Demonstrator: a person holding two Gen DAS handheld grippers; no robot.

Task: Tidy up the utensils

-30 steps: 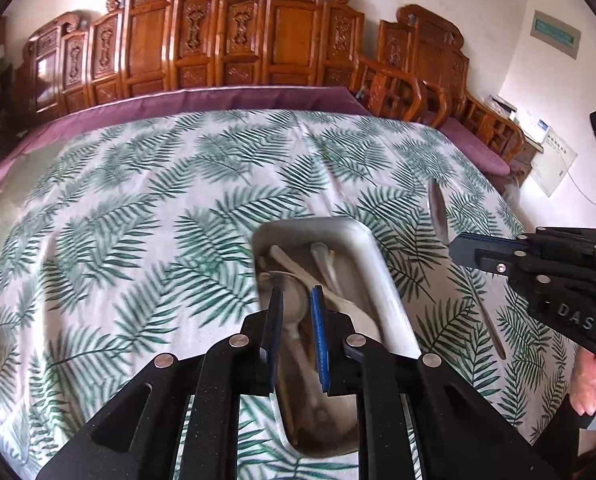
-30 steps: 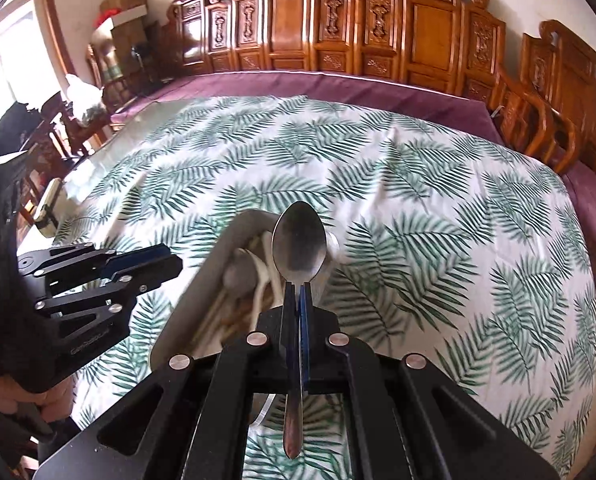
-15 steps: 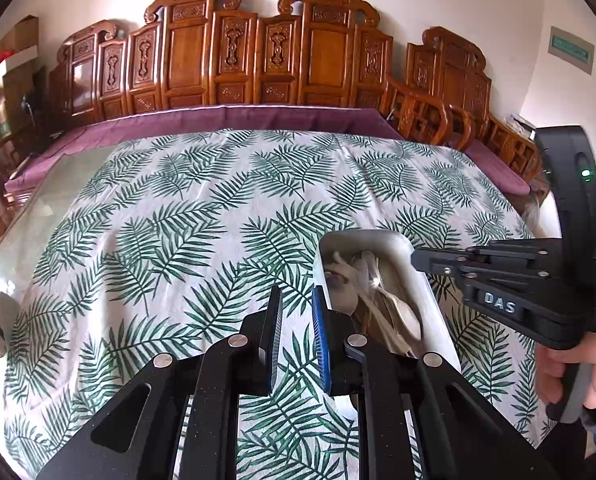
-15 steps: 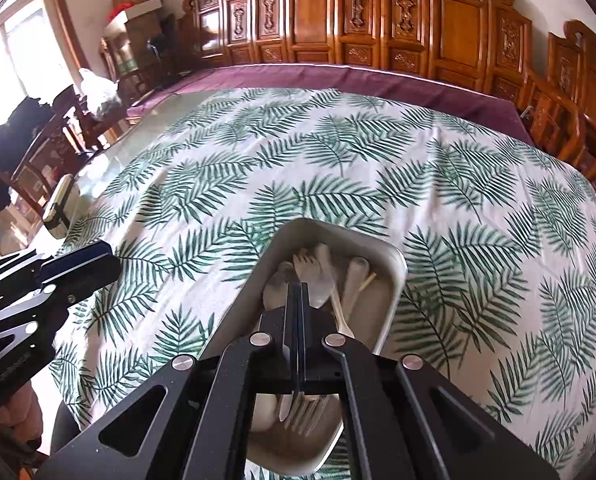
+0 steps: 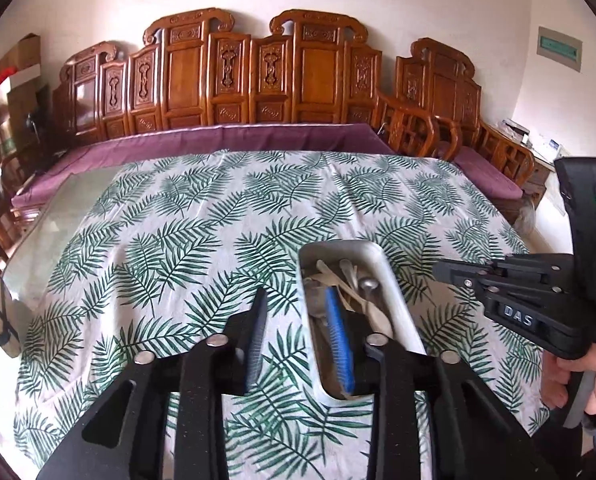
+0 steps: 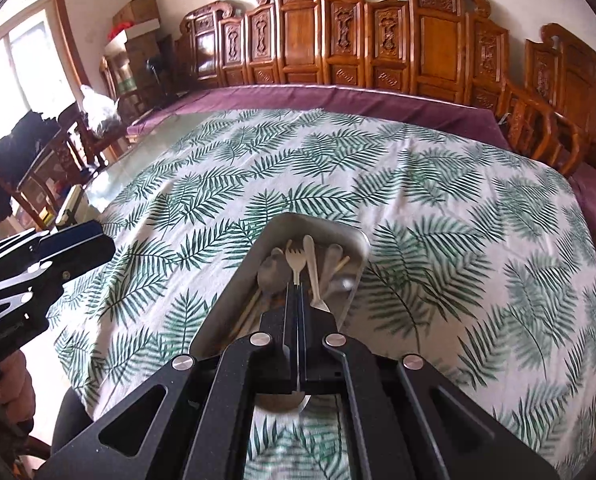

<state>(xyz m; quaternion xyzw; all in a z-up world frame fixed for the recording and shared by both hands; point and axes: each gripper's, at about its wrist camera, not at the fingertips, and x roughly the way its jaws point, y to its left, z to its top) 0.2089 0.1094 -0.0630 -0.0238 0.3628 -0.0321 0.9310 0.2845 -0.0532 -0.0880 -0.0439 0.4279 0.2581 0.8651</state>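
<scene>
Right wrist view, right gripper [image 6: 297,292] hides tray's [image 6: 234,280] near utensils [image 6: 298,264]

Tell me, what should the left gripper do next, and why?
Probably pull the left gripper back from the metal tray. Its jaws have just been opening with nothing between them, the utensils lie in the tray, and no loose one shows on the leaf-print cloth. The right gripper is shut, seemingly empty.
</scene>
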